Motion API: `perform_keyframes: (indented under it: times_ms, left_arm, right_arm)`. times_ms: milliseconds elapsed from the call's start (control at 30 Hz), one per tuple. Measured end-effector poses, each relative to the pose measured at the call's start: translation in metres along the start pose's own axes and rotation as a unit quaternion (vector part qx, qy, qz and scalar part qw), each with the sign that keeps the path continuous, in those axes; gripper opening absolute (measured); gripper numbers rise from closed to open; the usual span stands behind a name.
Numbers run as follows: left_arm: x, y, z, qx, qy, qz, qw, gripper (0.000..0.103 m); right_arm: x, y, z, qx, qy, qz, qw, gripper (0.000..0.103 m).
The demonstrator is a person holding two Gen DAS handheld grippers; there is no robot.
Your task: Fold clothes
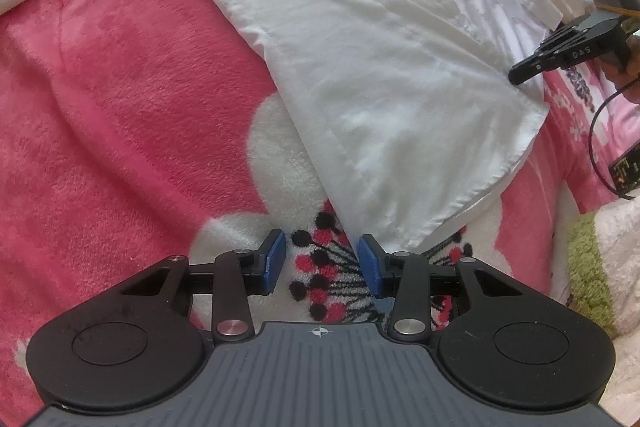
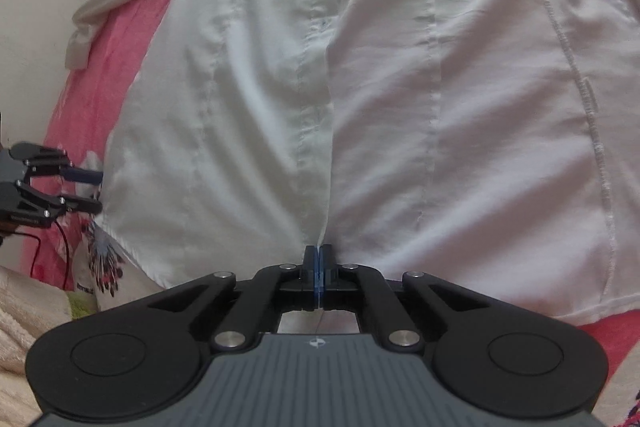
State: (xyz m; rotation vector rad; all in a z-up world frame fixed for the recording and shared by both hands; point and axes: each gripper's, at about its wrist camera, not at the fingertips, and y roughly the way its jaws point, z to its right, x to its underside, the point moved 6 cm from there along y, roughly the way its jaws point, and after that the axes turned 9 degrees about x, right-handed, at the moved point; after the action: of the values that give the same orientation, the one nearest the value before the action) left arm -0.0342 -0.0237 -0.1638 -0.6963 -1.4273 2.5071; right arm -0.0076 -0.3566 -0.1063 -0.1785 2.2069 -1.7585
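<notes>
Left wrist view: the left hand-held gripper stood partly open and empty over the pink flowered fleece blanket, just beside the white cotton shirt's lower corner. Right wrist view: the right hand-held gripper was clamped on the shirt's hem at lower centre. Likely next: the left grips its corner, then both lift together for the fold.
</notes>
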Motion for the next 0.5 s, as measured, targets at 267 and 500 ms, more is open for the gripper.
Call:
perform_keyframes:
  times_ms: [267, 500]
  left_arm:
    - [-0.007, -0.026, -0.007, -0.017, 0.01, 0.002, 0.9998, 0.042]
    - [-0.063, -0.032, -0.003, -0.006, 0.031, 0.082, 0.9962, 0.043]
  right_arm:
    - [-0.02, -0.032, 0.005, 0.006, -0.014, 0.04, 0.999, 0.005]
    - [-0.073, -0.049, -0.017, 0.016, -0.075, 0.165, 0.983, 0.005]
